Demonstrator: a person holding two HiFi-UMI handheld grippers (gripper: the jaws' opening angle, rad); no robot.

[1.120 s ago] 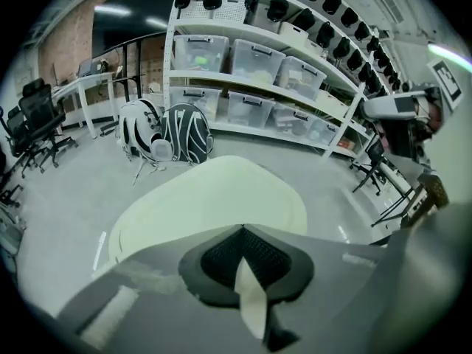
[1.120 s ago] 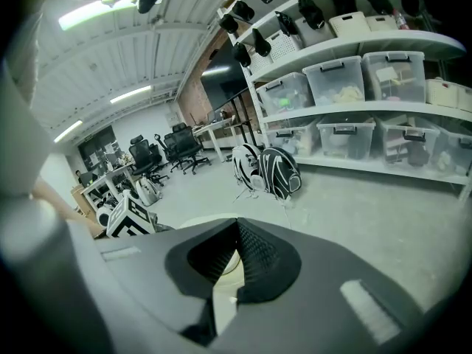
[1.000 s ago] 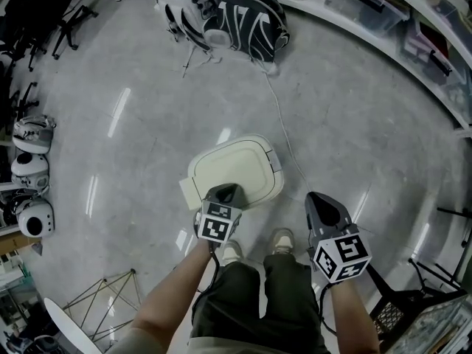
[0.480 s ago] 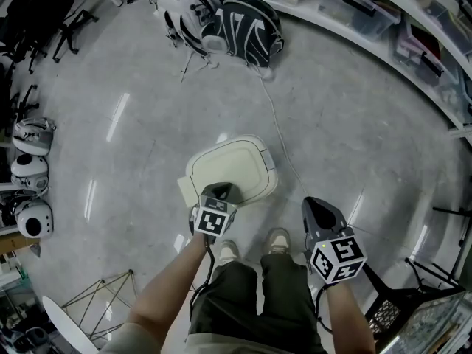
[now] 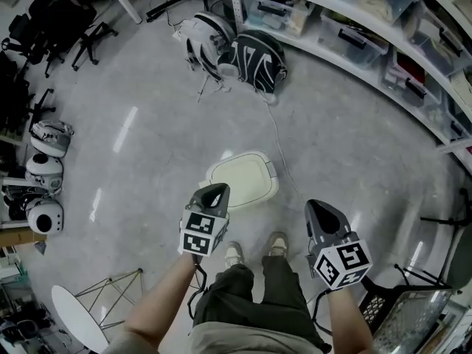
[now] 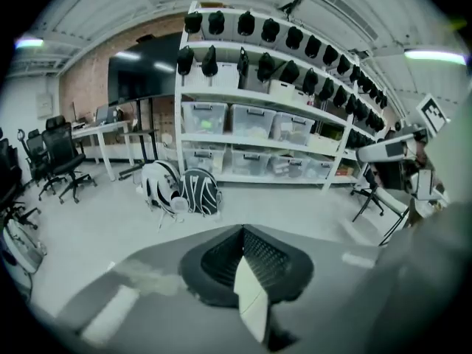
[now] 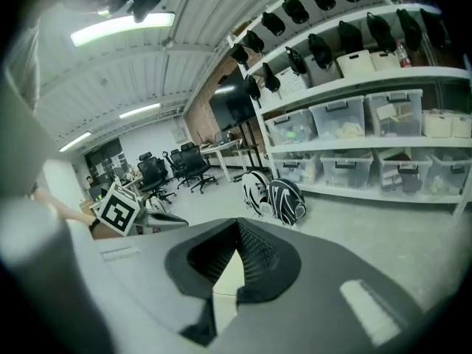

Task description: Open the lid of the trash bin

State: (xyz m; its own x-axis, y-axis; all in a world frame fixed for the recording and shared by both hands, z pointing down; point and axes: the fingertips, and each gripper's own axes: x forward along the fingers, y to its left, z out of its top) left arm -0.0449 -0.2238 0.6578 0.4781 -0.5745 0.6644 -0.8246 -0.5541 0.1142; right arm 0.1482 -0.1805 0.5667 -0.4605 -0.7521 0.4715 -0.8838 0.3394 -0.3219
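Observation:
The trash bin point(image 5: 240, 179) stands on the grey floor just ahead of the person's shoes, and its cream lid lies flat and closed. My left gripper point(image 5: 212, 194) hovers over the bin's near left corner, jaws shut, nothing held. Off to the right of the bin, my right gripper point(image 5: 320, 212) hangs above bare floor, also shut and empty. In the left gripper view the left gripper point(image 6: 242, 231) points toward the shelves and the bin is hidden. The right gripper point(image 7: 237, 223) in its own view faces the shelves too.
Two black-and-white bags point(image 5: 236, 50) lie by the shelving point(image 5: 354, 21) stacked with plastic boxes. A thin cable point(image 5: 284, 150) runs from them past the bin. White helmets point(image 5: 40, 175) sit at the left, office chairs point(image 5: 44, 28) at far left, a black crate point(image 5: 398, 316) at bottom right.
My left gripper has lifted off the lid's near edge and drawn back. The head view has risen, so the bin looks smaller and farther. The lid stays closed.

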